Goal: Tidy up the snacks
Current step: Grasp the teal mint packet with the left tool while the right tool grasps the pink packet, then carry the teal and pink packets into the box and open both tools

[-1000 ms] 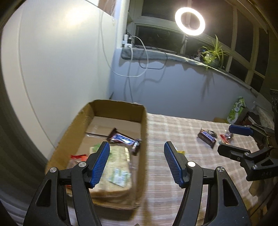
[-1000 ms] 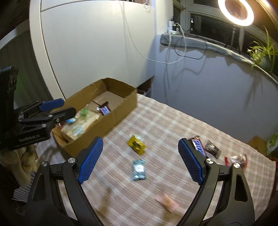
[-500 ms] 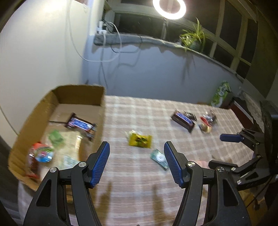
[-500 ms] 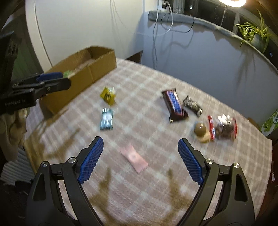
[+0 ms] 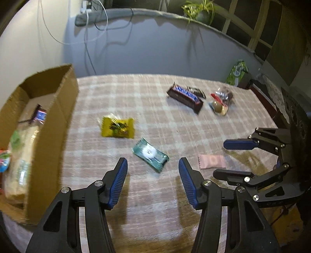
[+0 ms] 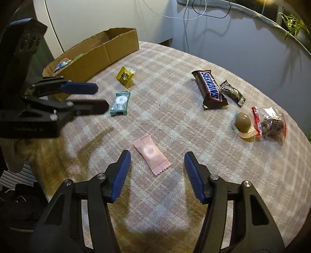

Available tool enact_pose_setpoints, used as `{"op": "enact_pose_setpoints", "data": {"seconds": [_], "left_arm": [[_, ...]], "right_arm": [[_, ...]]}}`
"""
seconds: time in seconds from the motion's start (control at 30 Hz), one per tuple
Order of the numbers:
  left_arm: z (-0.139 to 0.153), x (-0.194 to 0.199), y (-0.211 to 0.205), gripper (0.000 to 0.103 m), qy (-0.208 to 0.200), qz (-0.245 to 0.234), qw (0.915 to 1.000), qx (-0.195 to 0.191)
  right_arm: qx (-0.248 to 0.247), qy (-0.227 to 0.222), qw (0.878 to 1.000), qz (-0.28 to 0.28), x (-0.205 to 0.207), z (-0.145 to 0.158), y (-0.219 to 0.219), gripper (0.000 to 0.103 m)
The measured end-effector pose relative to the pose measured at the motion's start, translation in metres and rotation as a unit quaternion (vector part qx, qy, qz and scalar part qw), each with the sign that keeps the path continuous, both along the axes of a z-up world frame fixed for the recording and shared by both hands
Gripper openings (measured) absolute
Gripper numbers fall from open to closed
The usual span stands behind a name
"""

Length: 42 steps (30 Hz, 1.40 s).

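My left gripper [image 5: 153, 183] is open and empty, just short of a teal candy packet [image 5: 149, 154], also in the right wrist view [image 6: 120, 100]. My right gripper [image 6: 157, 176] is open and empty, with a pink packet [image 6: 152, 157] lying between its fingertips on the cloth; that packet also shows in the left wrist view [image 5: 212, 161]. A yellow packet [image 5: 118, 127] lies nearer the cardboard box [image 5: 56, 124], which holds several snacks. A Snickers bar [image 6: 210, 88], a dark small packet [image 6: 232, 93], a brown chocolate egg [image 6: 244, 124] and a red-edged bag [image 6: 272, 124] lie at the far right.
The table has a pink checked cloth [image 6: 175, 116]. The box stands at its left edge against a white wall. A green bag [image 5: 238, 72] stands beyond the table's far right. A ledge with cables and a plant [image 5: 200, 9] runs behind.
Both grippers swung away from the box and lowered toward the table. The left now hangs over the teal packet, the right over the pink packet. Both stayed open.
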<state>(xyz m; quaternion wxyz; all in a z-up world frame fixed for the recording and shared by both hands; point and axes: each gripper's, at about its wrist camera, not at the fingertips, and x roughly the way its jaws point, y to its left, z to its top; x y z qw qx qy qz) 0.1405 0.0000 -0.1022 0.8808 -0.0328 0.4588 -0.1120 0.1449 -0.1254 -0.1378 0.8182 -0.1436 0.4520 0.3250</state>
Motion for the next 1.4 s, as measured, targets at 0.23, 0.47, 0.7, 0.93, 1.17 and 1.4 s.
{"op": "enact_pose_setpoints", "data": {"seconds": [0.23, 0.47, 0.7, 0.93, 1.17, 1.4], "left_arm": [[-0.013, 0.014, -0.004, 0.050, 0.026, 0.005, 0.9996, -0.012], [-0.014, 0.022, -0.018, 0.035, 0.014, -0.002, 0.9998, 0.015], [-0.016, 0.024, -0.033, 0.022, -0.002, -0.016, 0.9981, 0.060], [-0.017, 0.024, -0.036, 0.021, -0.010, -0.018, 0.9974, 0.069], [-0.012, 0.019, -0.032, 0.021, -0.014, -0.012, 0.9983, 0.056], [0.001, 0.009, -0.025, 0.020, -0.028, -0.005, 0.9987, 0.043]], "right_arm": [[-0.006, 0.000, 1.000, 0.017, 0.004, -0.006, 0.008, 0.048], [-0.009, -0.008, 1.000, 0.021, 0.003, -0.006, 0.011, 0.047], [-0.008, -0.009, 1.000, 0.029, 0.004, -0.005, 0.012, 0.039], [-0.008, -0.009, 1.000, 0.027, 0.004, -0.005, 0.011, 0.021], [0.001, -0.008, 1.000, 0.009, 0.002, -0.003, 0.005, 0.021], [0.011, -0.012, 1.000, -0.007, 0.001, 0.008, -0.002, 0.021]]}}
